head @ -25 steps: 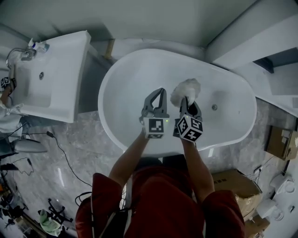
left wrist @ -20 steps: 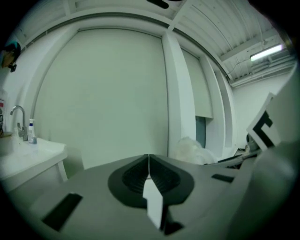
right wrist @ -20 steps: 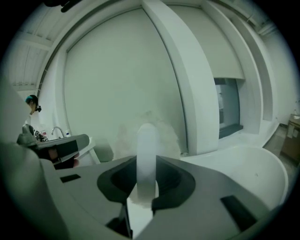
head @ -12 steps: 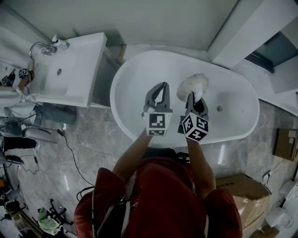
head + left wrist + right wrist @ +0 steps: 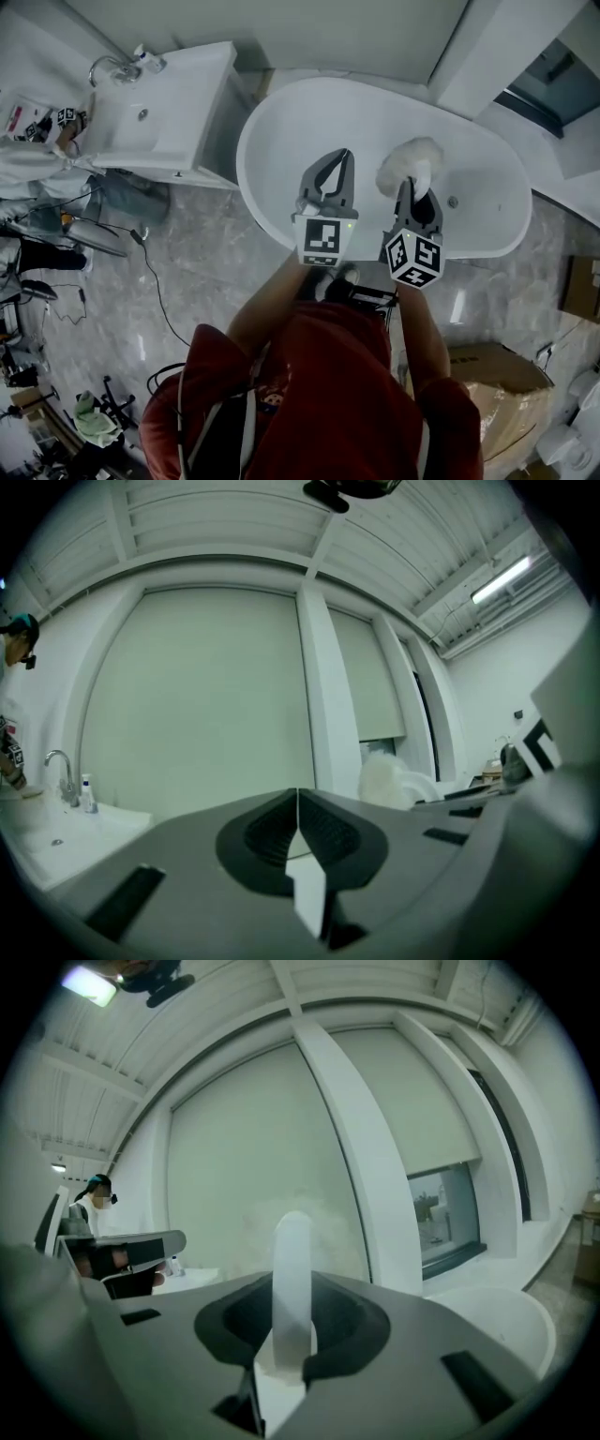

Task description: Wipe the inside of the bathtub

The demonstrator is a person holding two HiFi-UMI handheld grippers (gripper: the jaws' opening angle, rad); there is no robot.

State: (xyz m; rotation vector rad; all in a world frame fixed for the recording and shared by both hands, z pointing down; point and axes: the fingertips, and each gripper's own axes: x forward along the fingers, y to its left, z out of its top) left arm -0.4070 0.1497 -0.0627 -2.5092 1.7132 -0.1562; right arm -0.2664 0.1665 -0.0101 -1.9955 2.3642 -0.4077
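Observation:
The white oval bathtub [image 5: 281, 217] lies below me in the head view, its drain [image 5: 453, 201] towards the right end. Above its near half my right gripper [image 5: 418, 190] is shut on the white handle [image 5: 292, 1269] of a fluffy white duster [image 5: 409, 161]. The duster's head points away from me, above the tub's middle. Beside it my left gripper [image 5: 341, 159] is shut and holds nothing; its jaws meet in a thin line [image 5: 298, 803]. In the left gripper view the duster [image 5: 382, 778] shows to the right, held up level with the wall.
A white washbasin [image 5: 178, 127] with a faucet [image 5: 111, 67] stands left of the tub. A person [image 5: 37, 155] is at its far side. Cables [image 5: 155, 277] trail over the marble floor on the left. Cardboard boxes [image 5: 487, 370] sit at the lower right.
The head view has shifted, so tub and basin now sit higher and further right in it. Both grippers keep their side-by-side pose over the tub, the duster still held.

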